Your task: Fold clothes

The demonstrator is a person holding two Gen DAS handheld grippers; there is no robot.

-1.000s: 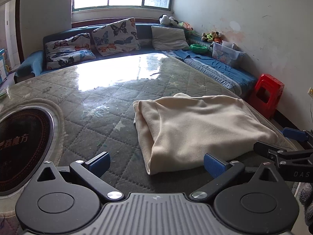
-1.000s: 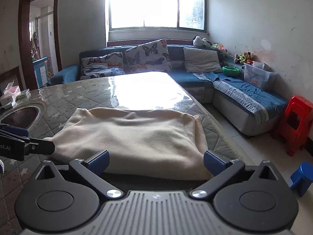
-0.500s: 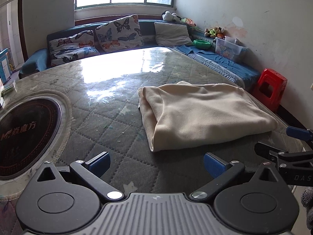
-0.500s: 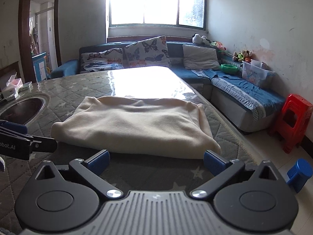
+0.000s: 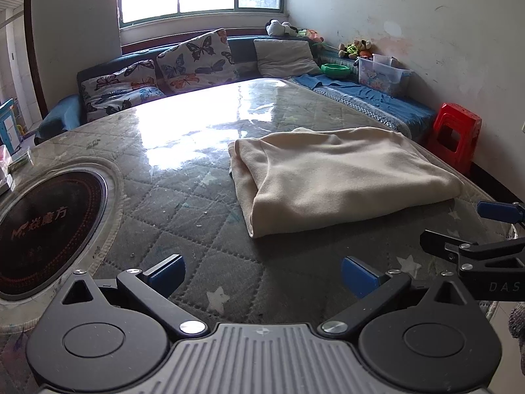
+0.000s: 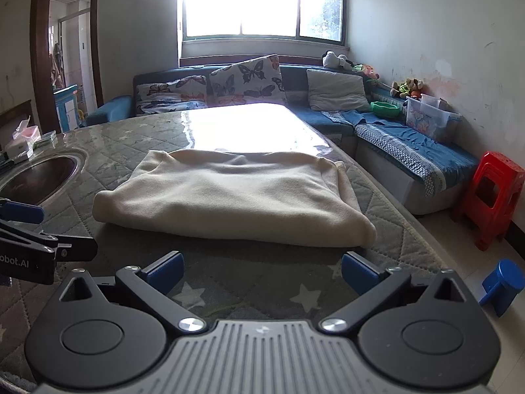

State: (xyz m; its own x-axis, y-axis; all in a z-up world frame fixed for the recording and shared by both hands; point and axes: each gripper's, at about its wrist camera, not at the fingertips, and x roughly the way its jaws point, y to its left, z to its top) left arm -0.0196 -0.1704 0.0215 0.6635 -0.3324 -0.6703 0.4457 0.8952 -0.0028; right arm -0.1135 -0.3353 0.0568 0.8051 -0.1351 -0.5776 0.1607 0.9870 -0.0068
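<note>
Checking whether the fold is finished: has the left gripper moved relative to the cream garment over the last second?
Yes. The left gripper has backed away from the cream garment, exposing more quilted table between them.

Readable text: "DAS" on right gripper (image 5: 472, 226) body seen from left wrist, "obot.AI" on left gripper (image 6: 49, 229) body seen from right wrist, red logo with Chinese characters, partly legible, on round black cooktop (image 5: 42, 226) in the table.
</note>
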